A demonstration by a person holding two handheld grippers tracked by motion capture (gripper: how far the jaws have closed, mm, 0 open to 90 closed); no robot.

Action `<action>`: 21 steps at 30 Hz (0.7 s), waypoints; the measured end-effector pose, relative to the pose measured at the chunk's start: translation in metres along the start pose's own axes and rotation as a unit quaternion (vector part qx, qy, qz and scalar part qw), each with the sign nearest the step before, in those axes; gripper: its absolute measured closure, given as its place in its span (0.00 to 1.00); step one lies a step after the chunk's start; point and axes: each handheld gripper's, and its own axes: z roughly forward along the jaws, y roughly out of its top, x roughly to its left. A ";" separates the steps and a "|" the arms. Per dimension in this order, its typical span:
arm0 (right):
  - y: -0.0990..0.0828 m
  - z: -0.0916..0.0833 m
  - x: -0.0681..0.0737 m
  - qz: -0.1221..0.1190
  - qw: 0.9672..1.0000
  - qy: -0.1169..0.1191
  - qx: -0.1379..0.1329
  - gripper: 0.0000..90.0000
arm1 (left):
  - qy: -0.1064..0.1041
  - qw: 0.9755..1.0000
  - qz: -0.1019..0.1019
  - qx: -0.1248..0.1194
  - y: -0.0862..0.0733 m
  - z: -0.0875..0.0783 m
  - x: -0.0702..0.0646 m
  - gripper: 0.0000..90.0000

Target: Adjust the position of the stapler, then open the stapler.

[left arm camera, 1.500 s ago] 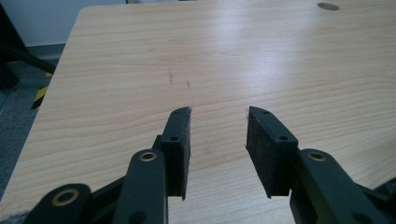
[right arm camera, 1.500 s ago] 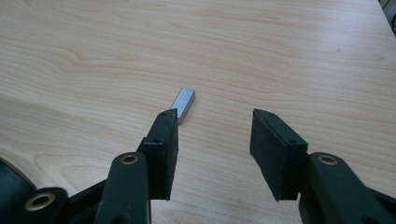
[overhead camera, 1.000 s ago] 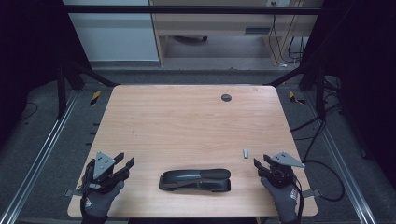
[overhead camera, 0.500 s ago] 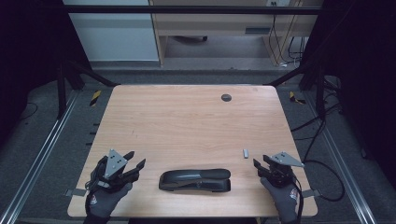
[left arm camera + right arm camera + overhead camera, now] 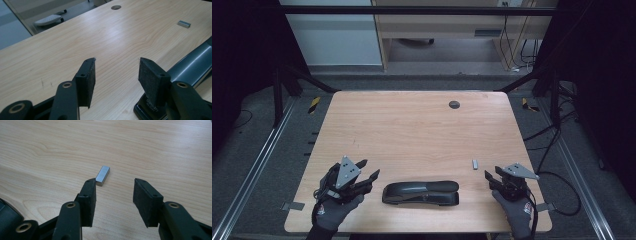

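Observation:
A black stapler (image 5: 420, 192) lies flat near the table's front edge, between my two grippers. My left gripper (image 5: 368, 170) hovers just left of it, open and holding nothing; in the left gripper view the stapler (image 5: 190, 70) runs behind the right-hand jaw and my left gripper (image 5: 117, 60) points past its end. A small silver block of staples (image 5: 474, 164) lies to the right of the stapler. My right gripper (image 5: 492, 176) sits just short of it, open; in the right gripper view the staple block (image 5: 103, 175) lies just beyond the left-hand jaw of the gripper (image 5: 115, 180).
The light wooden table (image 5: 412, 130) has a round cable hole (image 5: 454, 104) near its far edge. Metal rails run along both sides of the table, and a desk stands behind it on the floor.
My left gripper has moved right and turned toward the stapler's left end. The right gripper, the stapler and the staple block have stayed put.

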 end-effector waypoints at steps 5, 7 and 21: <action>0.000 0.001 0.000 -0.006 1.000 -0.001 0.001 0.59 | -0.005 0.999 0.031 0.008 0.012 0.003 -0.011 0.51; -0.001 0.002 0.000 -0.007 1.000 -0.001 0.001 0.59 | -0.005 0.999 0.036 0.009 0.015 0.004 -0.013 0.50; -0.001 0.002 0.001 -0.004 1.000 0.001 0.005 0.59 | -0.018 0.995 0.097 0.023 0.035 0.010 -0.033 0.46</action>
